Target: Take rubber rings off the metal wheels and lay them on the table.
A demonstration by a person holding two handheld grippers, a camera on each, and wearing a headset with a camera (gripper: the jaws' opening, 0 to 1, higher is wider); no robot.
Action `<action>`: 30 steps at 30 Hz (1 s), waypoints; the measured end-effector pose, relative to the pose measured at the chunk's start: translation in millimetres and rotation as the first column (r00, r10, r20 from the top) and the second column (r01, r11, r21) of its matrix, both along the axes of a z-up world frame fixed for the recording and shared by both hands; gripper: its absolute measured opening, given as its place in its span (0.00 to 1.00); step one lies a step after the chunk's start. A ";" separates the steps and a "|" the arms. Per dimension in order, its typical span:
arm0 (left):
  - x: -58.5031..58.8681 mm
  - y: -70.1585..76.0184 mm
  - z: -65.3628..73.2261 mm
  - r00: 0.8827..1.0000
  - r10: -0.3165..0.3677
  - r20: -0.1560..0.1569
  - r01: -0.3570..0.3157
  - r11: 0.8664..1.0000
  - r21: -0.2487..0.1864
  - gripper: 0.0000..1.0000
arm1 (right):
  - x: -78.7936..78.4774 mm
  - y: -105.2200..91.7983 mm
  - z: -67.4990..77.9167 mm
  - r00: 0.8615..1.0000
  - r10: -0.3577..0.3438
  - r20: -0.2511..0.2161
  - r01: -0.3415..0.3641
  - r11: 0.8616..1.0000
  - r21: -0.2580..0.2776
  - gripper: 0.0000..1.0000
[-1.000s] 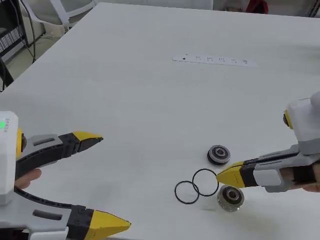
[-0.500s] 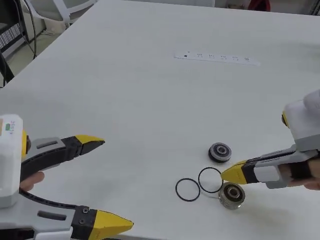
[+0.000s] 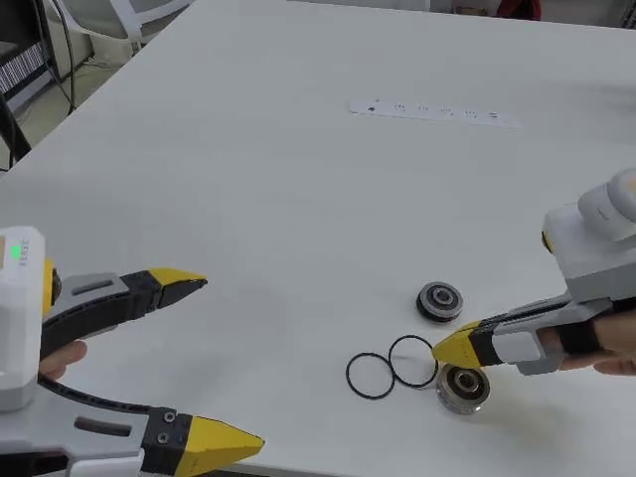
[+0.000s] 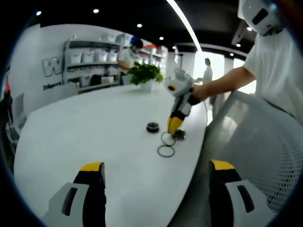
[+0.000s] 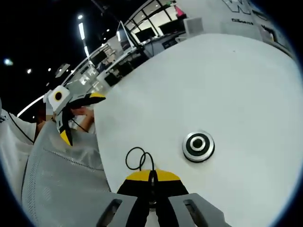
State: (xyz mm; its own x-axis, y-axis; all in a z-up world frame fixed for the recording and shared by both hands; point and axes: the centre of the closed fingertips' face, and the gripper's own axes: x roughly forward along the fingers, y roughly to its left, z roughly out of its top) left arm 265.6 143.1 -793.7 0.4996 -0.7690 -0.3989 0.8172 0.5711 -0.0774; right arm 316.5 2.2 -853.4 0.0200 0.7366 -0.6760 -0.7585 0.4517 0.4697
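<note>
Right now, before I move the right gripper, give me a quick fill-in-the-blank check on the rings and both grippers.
1. The number of rubber rings lying off the metal wheels is ____.
2. The left gripper has its jaws ____.
3. The right gripper, its tip at one ring's edge, has its jaws ____.
4. Far across the table lies a white power ____.

Missing words: two; open; shut; strip.

table (image 3: 248, 189) | two rubber rings (image 3: 348, 376) | two metal wheels (image 3: 439, 301) | power strip (image 3: 434, 112)
</note>
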 end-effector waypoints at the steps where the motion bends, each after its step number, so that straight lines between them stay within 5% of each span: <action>1: 0.1 0.1 0.0 1.000 0.001 -0.001 -0.001 1.000 0.000 0.92 | 0.2 0.5 -0.8 1.000 0.003 0.001 -0.003 1.000 -0.003 0.00; 15: 0.1 1.8 -2.1 1.000 0.007 -0.006 -0.007 1.000 0.005 0.92 | 6.3 -3.8 -10.4 0.998 0.022 0.052 -0.019 0.999 -0.043 0.00; 30: -0.4 0.4 2.3 1.000 -0.004 -0.003 0.004 1.000 0.025 0.92 | 10.4 -12.6 -4.5 0.998 0.005 0.068 -0.002 0.999 -0.040 0.03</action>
